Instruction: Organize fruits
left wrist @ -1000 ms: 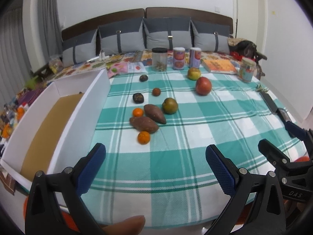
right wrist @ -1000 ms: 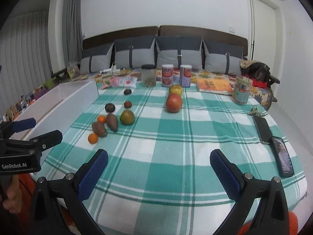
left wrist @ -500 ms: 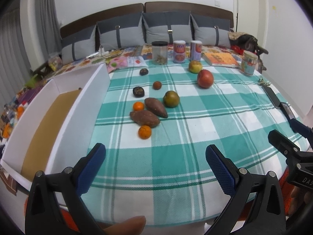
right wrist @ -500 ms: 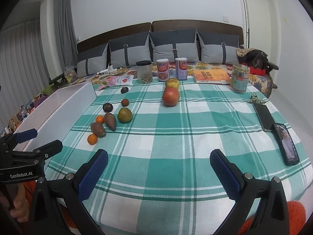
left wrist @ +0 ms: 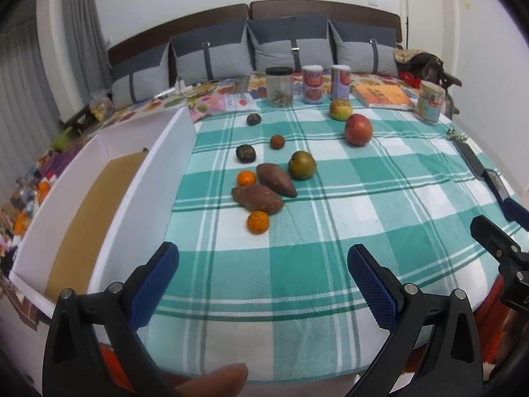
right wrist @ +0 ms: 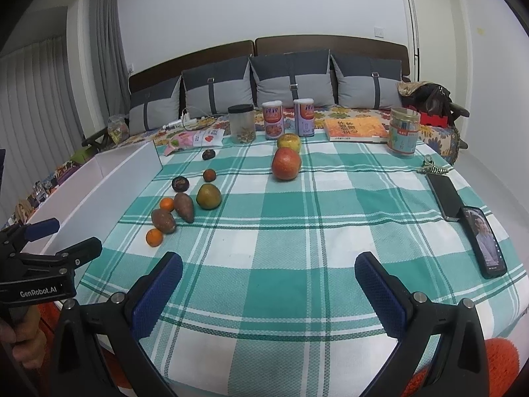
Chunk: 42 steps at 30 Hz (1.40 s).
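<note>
- A bed (left wrist: 330, 238) covered with a teal and white checked cloth is seen, backed by a dark headboard (right wrist: 330, 44) and four grey cushions (right wrist: 291, 79) against a white wall.
- A long white box (left wrist: 132, 205) with a brown cardboard floor is laid along the left side of the bed.
- Near the cushions, a clear jar (right wrist: 242, 124), two cans (right wrist: 273, 120), an orange book (right wrist: 355, 129) and a round tub (right wrist: 404, 132) are set in a row; two phones (right wrist: 484, 241) are laid at the right edge.
- The fruits are scattered on the cloth beside the box: two small oranges (left wrist: 258, 222), a greenish orange (left wrist: 302, 164), a red apple (left wrist: 358, 129) just in front of a yellow-green one (left wrist: 340, 109), and three small dark fruits (left wrist: 245, 153).
- Two brown sweet potatoes (left wrist: 258, 198) are found touching among them.
- The left gripper (left wrist: 263, 281) is held above the near edge with its blue-padded jaws spread wide and nothing between them.
- The right gripper (right wrist: 268, 289) is likewise held wide apart and unloaded.
</note>
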Available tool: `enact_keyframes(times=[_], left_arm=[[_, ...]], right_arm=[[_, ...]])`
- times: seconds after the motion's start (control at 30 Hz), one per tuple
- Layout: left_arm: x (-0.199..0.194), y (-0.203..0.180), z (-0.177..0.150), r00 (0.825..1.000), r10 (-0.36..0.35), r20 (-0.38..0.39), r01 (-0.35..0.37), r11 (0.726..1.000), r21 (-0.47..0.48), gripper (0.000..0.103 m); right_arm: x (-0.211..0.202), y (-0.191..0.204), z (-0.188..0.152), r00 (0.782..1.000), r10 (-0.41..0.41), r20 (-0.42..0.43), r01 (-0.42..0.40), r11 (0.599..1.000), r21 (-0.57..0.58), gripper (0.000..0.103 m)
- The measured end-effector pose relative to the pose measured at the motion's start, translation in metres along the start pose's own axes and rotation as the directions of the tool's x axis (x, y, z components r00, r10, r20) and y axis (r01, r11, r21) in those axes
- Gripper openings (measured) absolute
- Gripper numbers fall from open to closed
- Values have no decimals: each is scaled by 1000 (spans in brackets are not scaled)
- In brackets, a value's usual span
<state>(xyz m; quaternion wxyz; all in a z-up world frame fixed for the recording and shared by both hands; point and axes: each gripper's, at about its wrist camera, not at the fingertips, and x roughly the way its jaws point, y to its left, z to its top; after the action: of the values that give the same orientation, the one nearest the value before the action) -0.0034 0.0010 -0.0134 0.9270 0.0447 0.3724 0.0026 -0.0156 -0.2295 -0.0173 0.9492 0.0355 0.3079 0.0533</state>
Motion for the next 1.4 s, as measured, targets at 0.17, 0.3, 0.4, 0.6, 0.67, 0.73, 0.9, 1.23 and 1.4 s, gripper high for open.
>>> enact_keyframes(times=[0.17,0.3,0.4,0.6,0.67,0.73,0.9,1.23,1.4], left_arm=[[6,8,-4,1000,26,-16,-27,999,-19,102],[8,9,-5,1000,20,-22,-20,1000,-21,102],[12,8,-8,999,10,-34,-11,1000,-14,102],[19,9,-10,998,0,-63,-2,1000,-31,102],[19,9,-10,998,0,-61,-2,999,-35,102],[19,9,-9,998,0,-59,-3,999,-39,102],[20,9,-10,998,1,-63,-3,999,-35,102],[20,6,-10,998,1,-69,-3,1000,-31,102],[29,12,-12,995,-26,-97,20,998,-56,102]], right_arm=[[4,-3,-1,1000,-5,-13,5,1000,15,103],[7,2,-2,1000,-7,-22,7,1000,0,103],[9,5,-4,1000,-8,-26,8,1000,-16,103],[15,5,-7,999,-4,-43,3,1000,-23,103],[15,4,-7,999,-3,-44,2,1000,-18,103],[16,3,-7,999,-1,-44,1,1000,-15,103],[17,2,-7,999,6,-47,-7,1000,-8,103],[18,0,-8,999,8,-48,-8,1000,5,103],[18,-2,-9,998,10,-57,-9,1000,15,103]])
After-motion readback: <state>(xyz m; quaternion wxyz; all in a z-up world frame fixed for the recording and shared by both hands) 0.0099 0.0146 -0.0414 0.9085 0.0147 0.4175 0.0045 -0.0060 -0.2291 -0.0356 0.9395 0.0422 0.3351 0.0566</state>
